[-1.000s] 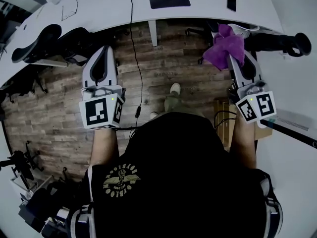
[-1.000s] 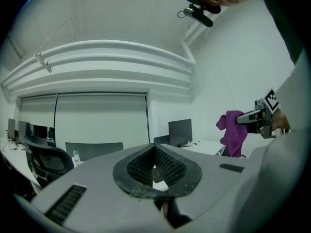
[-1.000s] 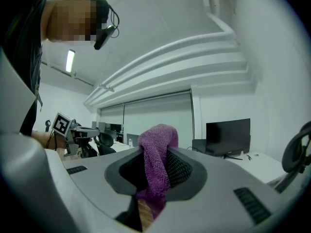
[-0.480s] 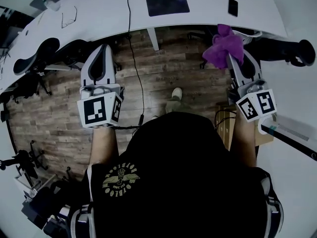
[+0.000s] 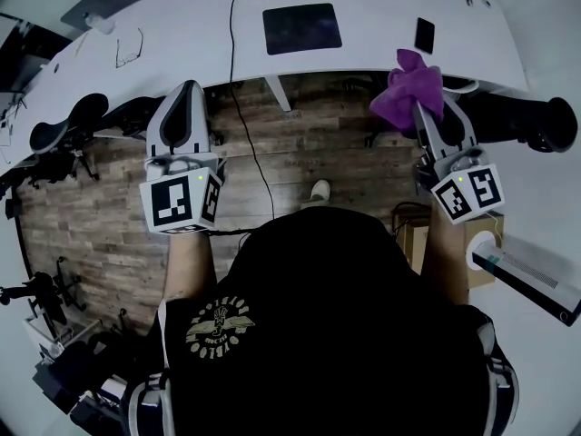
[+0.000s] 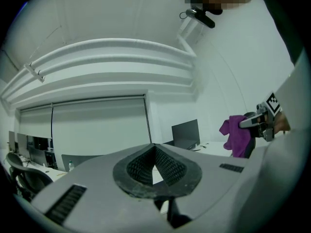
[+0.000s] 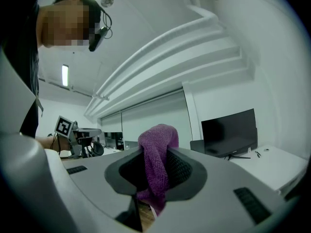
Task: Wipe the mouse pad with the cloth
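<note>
The left tongs (image 5: 187, 89) are held pressed together, with nothing between them. The purple cloth (image 5: 408, 87) is pinched in the right tongs (image 5: 420, 103). Farther off, the dark mouse pad (image 5: 302, 28) is laid on the white tabletop (image 5: 182, 44), apart from the cloth.

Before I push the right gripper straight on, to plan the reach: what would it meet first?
The right gripper, holding the cloth, would probably meet the bare desk between mouse pad and phone, not the pad; its height is unclear.
</note>
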Motion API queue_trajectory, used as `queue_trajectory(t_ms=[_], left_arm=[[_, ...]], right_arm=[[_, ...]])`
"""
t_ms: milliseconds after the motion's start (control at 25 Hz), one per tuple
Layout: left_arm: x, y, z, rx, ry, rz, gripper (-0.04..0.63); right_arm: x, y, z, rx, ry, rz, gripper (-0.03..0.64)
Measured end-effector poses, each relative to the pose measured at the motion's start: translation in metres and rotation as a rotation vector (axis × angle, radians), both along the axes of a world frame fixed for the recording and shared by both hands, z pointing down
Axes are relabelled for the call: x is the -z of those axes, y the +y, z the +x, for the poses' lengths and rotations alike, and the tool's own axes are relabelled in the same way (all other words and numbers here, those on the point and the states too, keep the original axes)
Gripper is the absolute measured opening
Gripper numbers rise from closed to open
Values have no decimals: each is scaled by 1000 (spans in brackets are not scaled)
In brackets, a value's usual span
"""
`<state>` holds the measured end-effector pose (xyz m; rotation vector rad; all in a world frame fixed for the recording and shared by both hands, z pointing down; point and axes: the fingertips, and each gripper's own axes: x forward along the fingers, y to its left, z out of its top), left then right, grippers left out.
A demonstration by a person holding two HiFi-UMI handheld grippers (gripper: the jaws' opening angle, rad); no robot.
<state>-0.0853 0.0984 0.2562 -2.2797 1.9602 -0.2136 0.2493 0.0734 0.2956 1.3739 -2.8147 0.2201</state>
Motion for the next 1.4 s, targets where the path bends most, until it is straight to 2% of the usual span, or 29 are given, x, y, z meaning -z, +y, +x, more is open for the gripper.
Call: queue_trajectory(t_ms=[280,560,760,1000,1400], left_arm=[[16,-13,11,46,-16,31,2],[8,-7,-1,97,-16,10,2],[-1,-8,-6,92,-18,-8,2],[0,-22,2,48,-17,9,2],[-2,-52,-17,36,-7,14,2]], right_arm=[[2,-37,18,34,-20,16,89],[-10,-44,6,79,-34,-6,89],[-15,-43,3,71,-33,-14,89],[-17,-48,11,32,-35,-13,89],[-15,-75,-4,14,-34,-12,89]])
